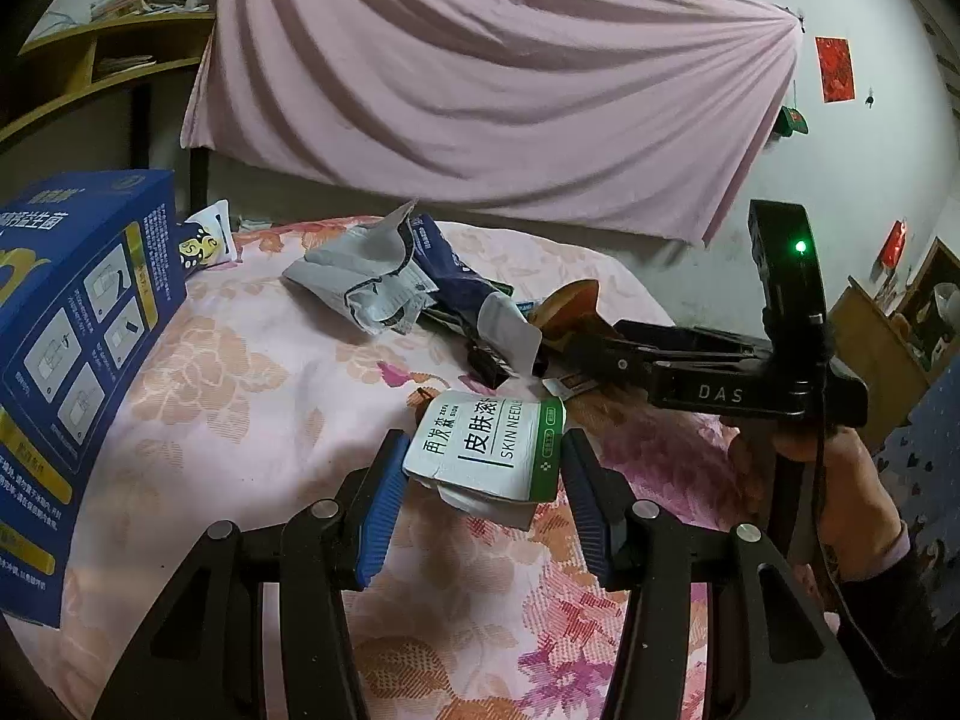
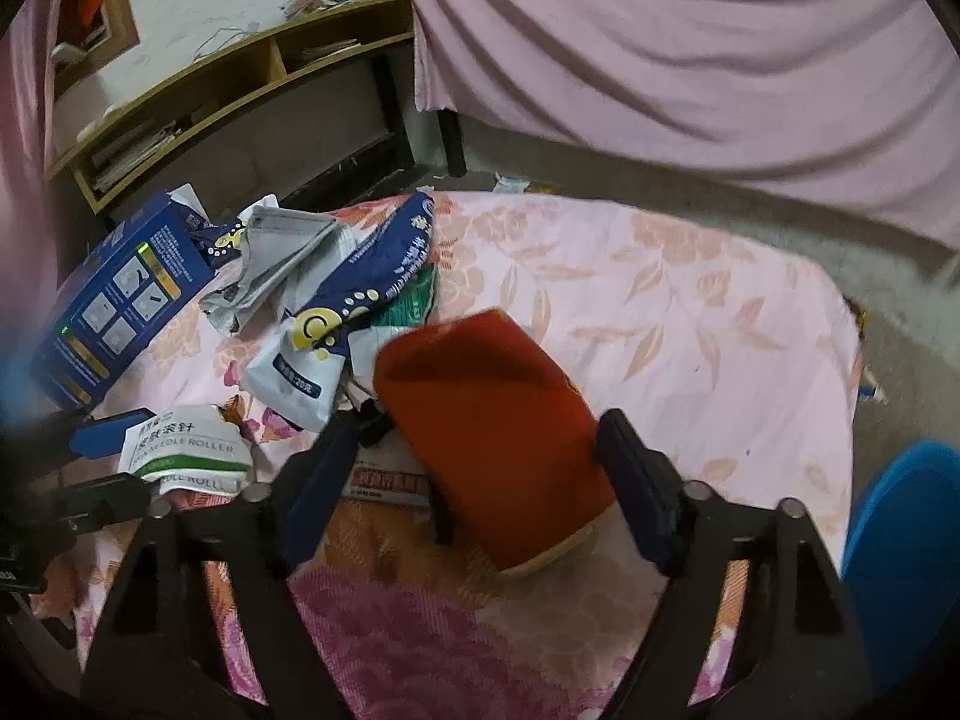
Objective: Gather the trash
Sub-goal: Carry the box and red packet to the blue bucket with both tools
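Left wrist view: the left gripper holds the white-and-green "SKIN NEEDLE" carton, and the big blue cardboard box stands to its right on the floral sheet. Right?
Not quite. In the left wrist view the big blue cardboard box stands to the left of the white-and-green carton, not the right. The left gripper does hold the carton, above the floral sheet.

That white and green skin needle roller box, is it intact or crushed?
Crushed. The white and green box looks dented and bent, with one end torn open and a flap hanging loose, as it sits between the left tool's blue pads.

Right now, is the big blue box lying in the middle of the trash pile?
No, the blue box sits at the left edge of the flowered bedspread, beside the crumpled wrappers rather than among them.
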Demonstrator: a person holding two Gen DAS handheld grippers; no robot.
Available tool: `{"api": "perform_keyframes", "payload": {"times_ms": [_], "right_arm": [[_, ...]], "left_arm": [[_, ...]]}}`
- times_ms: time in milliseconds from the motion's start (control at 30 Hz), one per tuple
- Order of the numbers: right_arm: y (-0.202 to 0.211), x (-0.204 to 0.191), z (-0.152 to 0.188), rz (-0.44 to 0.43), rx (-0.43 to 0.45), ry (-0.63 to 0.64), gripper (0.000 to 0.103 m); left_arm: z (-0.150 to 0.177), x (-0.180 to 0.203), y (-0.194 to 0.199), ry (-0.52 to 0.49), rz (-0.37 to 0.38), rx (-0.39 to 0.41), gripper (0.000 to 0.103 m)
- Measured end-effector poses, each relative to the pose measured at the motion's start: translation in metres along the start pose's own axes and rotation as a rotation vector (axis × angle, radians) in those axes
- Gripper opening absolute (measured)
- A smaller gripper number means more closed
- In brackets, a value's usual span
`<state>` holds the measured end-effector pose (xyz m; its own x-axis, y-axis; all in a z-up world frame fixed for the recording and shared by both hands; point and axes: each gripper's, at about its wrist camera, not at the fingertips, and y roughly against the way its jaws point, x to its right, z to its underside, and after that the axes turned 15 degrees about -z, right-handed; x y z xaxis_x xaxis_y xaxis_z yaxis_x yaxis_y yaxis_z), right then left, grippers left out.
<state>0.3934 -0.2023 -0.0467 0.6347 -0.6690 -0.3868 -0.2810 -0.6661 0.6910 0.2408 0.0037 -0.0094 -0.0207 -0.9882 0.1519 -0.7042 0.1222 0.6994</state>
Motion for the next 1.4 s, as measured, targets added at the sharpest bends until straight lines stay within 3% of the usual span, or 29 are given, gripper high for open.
{"api": "perform_keyframes", "payload": {"times_ms": [167,467,667,933,1133,1400], "right_arm": [[0.008,0.011,0.004,-0.053,0.039,-0.074,0.068],[0.027,0.006,0.009,-0.055,0.119,-0.072,0.043],[0.057,-0.007,0.02,-0.045,0.238,-0.037,0.042],[0.123,-0.014,0.037,0.028,0.487,-0.008,0.043],[0.186,0.006,0.056,0.144,0.688,-0.067,0.044],[0.239,0.057,0.087,0.282,0.772,-0.258,0.045]], "left_arm": [[0.001,-0.001,0.005,0.008,-0.007,0.018,0.045],[0.0,0.004,0.014,0.02,-0.029,0.063,0.045],[-0.003,0.017,0.03,0.04,-0.016,0.127,0.045],[-0.034,0.063,0.055,0.039,0.048,0.277,0.045],[-0.059,0.129,0.065,-0.067,0.107,0.363,0.045],[-0.081,0.232,0.04,-0.173,0.214,0.329,0.045]]}}
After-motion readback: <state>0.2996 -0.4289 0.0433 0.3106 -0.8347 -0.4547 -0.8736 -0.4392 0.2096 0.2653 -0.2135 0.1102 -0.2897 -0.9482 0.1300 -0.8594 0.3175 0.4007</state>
